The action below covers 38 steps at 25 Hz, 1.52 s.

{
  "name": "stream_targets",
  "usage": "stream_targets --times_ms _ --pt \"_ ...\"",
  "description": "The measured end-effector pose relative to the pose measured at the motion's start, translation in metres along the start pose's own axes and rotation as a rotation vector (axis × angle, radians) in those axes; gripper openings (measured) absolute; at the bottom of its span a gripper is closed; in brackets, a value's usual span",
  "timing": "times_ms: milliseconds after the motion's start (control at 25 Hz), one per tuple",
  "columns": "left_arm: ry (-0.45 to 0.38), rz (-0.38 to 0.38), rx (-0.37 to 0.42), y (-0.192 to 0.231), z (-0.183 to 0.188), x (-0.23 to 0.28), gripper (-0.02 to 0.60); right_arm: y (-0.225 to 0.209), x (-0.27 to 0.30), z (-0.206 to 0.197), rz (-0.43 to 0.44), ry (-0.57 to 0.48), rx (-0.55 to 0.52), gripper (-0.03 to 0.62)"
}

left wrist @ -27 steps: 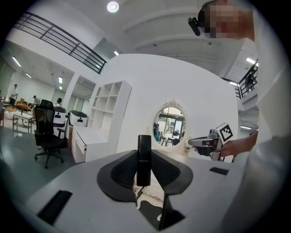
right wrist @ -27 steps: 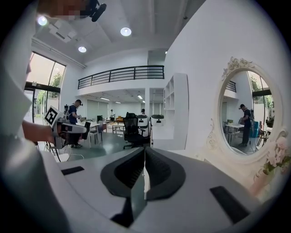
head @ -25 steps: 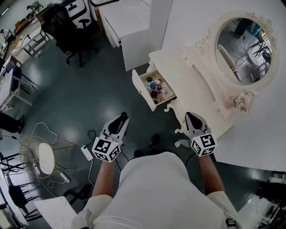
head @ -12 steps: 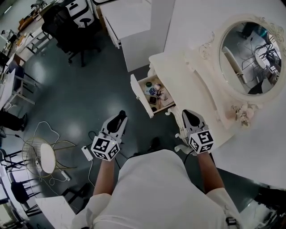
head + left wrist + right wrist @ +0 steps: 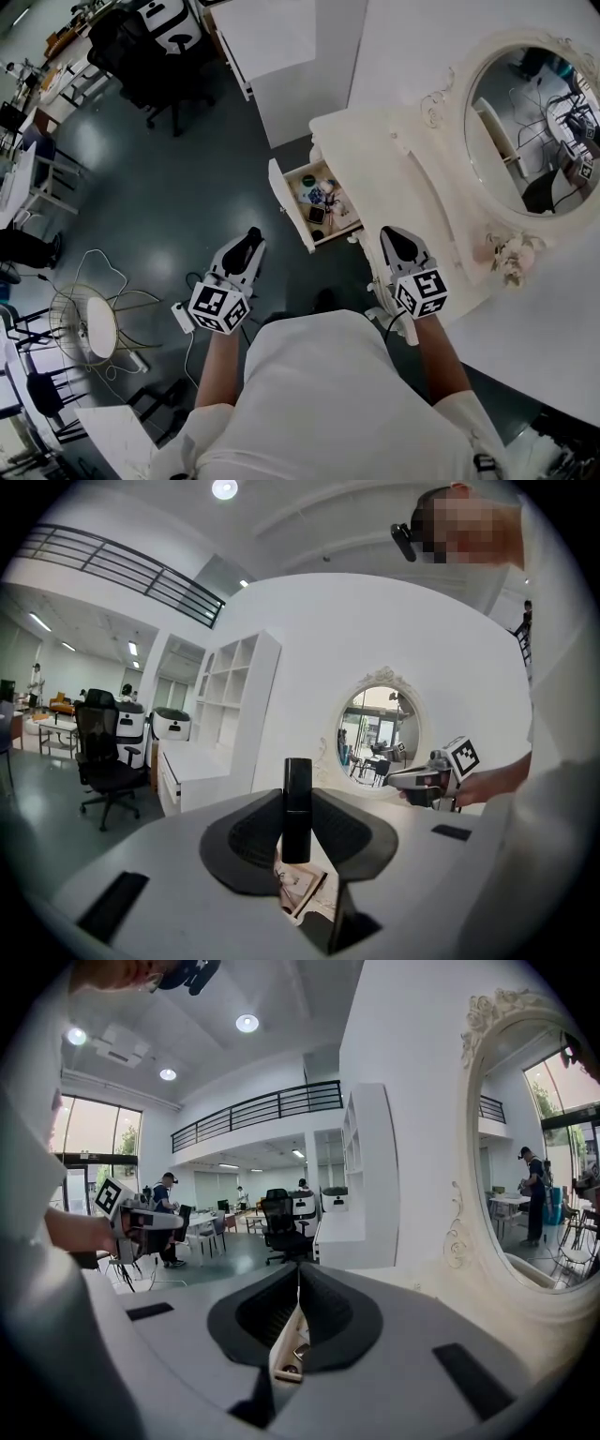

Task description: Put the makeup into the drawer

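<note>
A black makeup tube (image 5: 297,775) stands upright between the pads of my left gripper (image 5: 298,808), which is shut on it. In the head view the left gripper (image 5: 249,240) hangs over the dark floor, left of and below the open drawer (image 5: 281,199). The drawer juts out of the cream dressing table (image 5: 375,159) and holds several small makeup items (image 5: 317,199). My right gripper (image 5: 388,236) is at the table's front edge, right of the drawer. Its jaws (image 5: 298,1274) meet with nothing between them. Part of the drawer (image 5: 284,1352) shows below them.
An oval mirror (image 5: 530,112) in an ornate frame rises at the back of the dressing table. White cabinets (image 5: 272,56) stand beyond the drawer. At the far left are black office chairs (image 5: 141,66), a wire stool (image 5: 89,323), and a power strip with its cable (image 5: 181,319) on the floor.
Both grippers have moved forward, and the open drawer and dressing table now lie nearer to them. The left gripper still holds the black tube and the right stays shut.
</note>
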<state>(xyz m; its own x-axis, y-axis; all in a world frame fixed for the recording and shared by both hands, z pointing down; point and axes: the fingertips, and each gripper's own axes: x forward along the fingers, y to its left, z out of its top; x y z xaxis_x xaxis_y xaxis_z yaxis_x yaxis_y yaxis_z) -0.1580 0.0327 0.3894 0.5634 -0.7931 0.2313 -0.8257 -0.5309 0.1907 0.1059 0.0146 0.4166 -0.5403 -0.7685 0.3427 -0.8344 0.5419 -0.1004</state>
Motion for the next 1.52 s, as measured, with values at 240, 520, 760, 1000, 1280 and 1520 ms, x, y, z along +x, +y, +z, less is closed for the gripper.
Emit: stream_targets --times_ms 240,520,760,1000,1280,1520 --pt "0.017 -0.004 -0.002 -0.004 0.004 0.021 0.101 -0.014 0.007 -0.004 0.015 0.012 0.029 0.029" --pt "0.036 -0.021 0.003 -0.004 0.009 0.04 0.101 -0.026 0.017 -0.005 0.017 0.019 0.052 0.029" --pt "0.045 -0.054 0.01 0.01 0.015 0.06 0.101 -0.034 0.032 -0.001 -0.007 0.023 0.056 0.029" --pt "0.056 -0.133 0.033 0.032 0.026 0.083 0.101 -0.039 0.056 0.005 -0.054 0.036 0.073 0.029" --pt "0.081 -0.223 0.03 0.061 0.027 0.112 0.101 -0.04 0.084 0.016 -0.11 0.048 0.072 0.029" --pt "0.122 -0.315 0.035 0.076 0.023 0.138 0.101 -0.037 0.092 0.01 -0.176 0.095 0.08 0.029"
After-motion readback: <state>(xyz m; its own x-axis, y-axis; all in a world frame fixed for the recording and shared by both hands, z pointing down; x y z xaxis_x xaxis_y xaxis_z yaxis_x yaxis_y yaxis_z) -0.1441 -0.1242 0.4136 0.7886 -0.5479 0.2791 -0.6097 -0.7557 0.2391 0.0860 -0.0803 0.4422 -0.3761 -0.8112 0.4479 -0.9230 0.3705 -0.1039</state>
